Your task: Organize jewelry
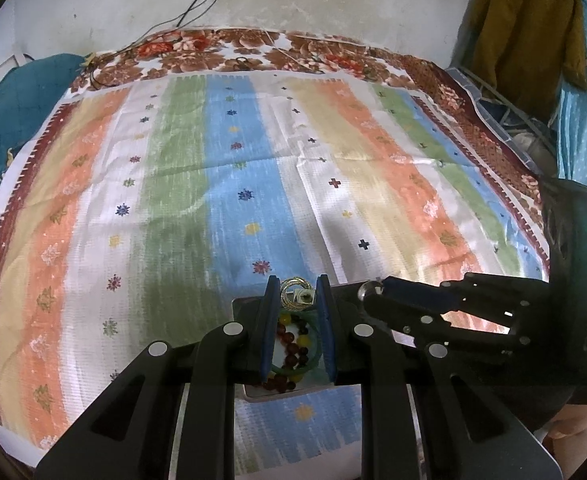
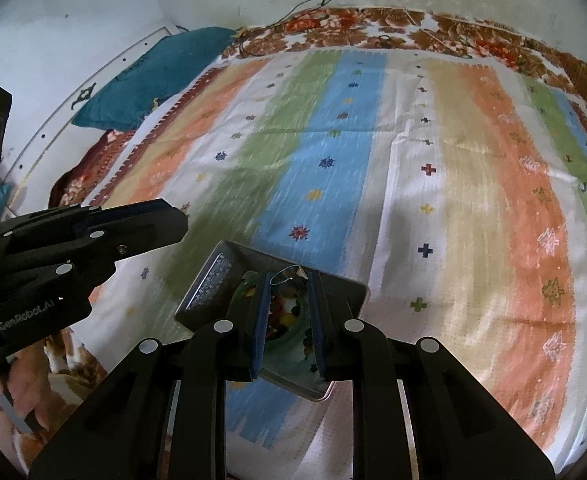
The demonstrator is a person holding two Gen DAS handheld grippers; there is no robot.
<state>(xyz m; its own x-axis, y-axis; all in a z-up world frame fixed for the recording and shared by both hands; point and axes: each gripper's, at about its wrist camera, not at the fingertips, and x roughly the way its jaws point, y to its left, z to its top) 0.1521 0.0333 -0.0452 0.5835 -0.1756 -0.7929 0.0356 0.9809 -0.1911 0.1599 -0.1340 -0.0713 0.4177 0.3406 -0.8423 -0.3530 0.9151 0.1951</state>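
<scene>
Cloth [image 1: 173, 184] in green, blue, orange, cream and white stripes with small flowers and crosses, brown floral blanket [image 1: 253, 50] beyond, red and yellow beads [image 1: 291, 338] between blue-padded fingers [image 1: 267, 320], teal pillow [image 2: 149, 76]

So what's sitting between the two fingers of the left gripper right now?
In the left wrist view, the left gripper is open over the tray. Between its fingers show a gold ring, a beaded bracelet and a green bangle.
</scene>
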